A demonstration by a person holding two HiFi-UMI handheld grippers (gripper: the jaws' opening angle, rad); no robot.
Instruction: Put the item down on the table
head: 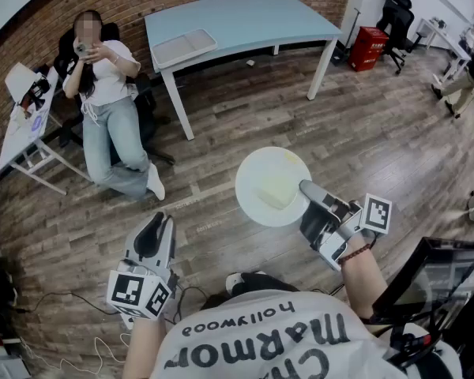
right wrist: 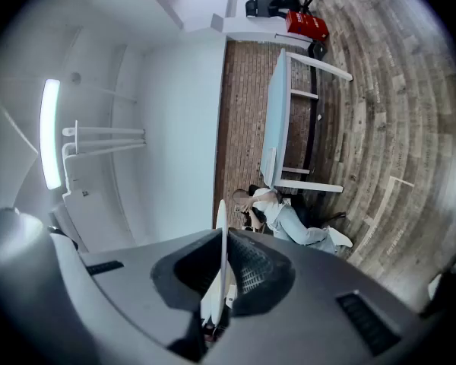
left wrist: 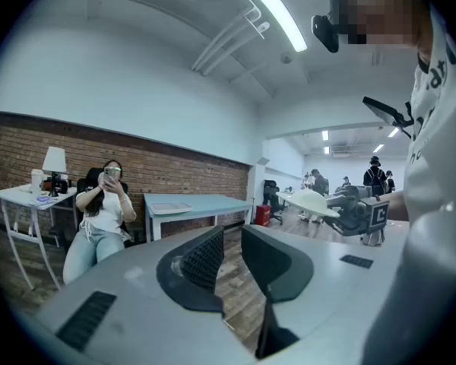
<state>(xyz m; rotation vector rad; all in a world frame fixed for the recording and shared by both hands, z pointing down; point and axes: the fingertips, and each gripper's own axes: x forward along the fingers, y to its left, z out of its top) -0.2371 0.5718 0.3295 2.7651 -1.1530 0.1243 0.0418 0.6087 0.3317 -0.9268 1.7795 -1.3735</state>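
My right gripper (head: pixel 307 189) is shut on the right rim of a round white plate (head: pixel 267 181), holding it level above the wooden floor. A pale yellow block (head: pixel 276 193) lies on the plate. In the right gripper view the plate (right wrist: pixel 223 243) shows edge-on, pinched between the jaws of the right gripper (right wrist: pixel 222 274). My left gripper (head: pixel 156 227) hangs low at the left, its jaws a narrow gap apart with nothing between them. The left gripper view looks past the left gripper (left wrist: pixel 228 251) to the plate (left wrist: pixel 310 202) and the right gripper (left wrist: pixel 359 210). A light blue table (head: pixel 253 16) stands farther ahead.
A white tray (head: pixel 185 47) lies on the blue table's left end. A person (head: pixel 110 101) sits in a chair at the left, beside a small white table (head: pixel 17 129). A red box (head: pixel 368 47) and office chairs (head: pixel 397 18) stand at the far right.
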